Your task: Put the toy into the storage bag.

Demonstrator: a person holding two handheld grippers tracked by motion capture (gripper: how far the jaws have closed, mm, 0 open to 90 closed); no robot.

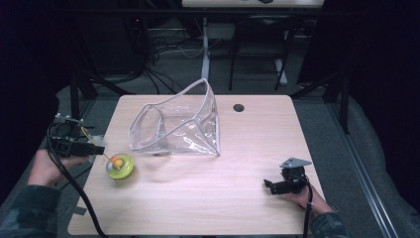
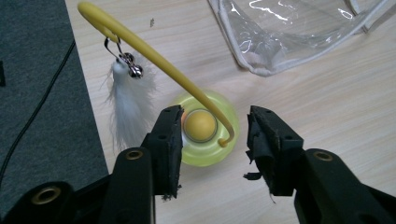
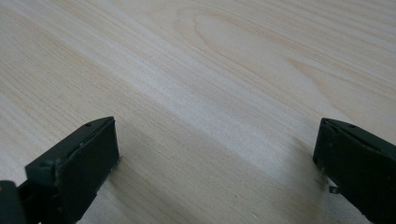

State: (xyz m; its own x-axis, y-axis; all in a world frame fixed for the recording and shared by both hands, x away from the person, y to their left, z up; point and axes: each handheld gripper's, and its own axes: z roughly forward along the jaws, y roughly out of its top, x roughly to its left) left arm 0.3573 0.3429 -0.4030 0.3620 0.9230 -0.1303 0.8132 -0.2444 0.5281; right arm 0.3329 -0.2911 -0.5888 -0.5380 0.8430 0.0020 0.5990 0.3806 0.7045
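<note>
A yellow-green round toy (image 1: 120,166) with an orange ball (image 2: 200,125) in its middle stands near the table's left edge. A curved yellow wand (image 2: 154,56) rises from it, carrying a small bell (image 2: 135,70) and a white feather (image 2: 128,102). The toy's base (image 2: 201,156) looks blurred. My left gripper (image 1: 99,147) hovers just left of the toy, held level. In the left gripper view its jaws (image 2: 215,121) stand partly apart with the toy beyond them and nothing pressed between the pads. My right gripper (image 1: 268,185) rests open on the bare wood at the front right (image 3: 217,140).
A clear plastic pouch (image 1: 178,124) with white trim lies open in the middle of the wooden table (image 1: 208,198), close to the toy (image 2: 299,32). A dark cable hole (image 1: 238,107) sits at the back. Grey carpet (image 2: 37,93) borders the table's left edge.
</note>
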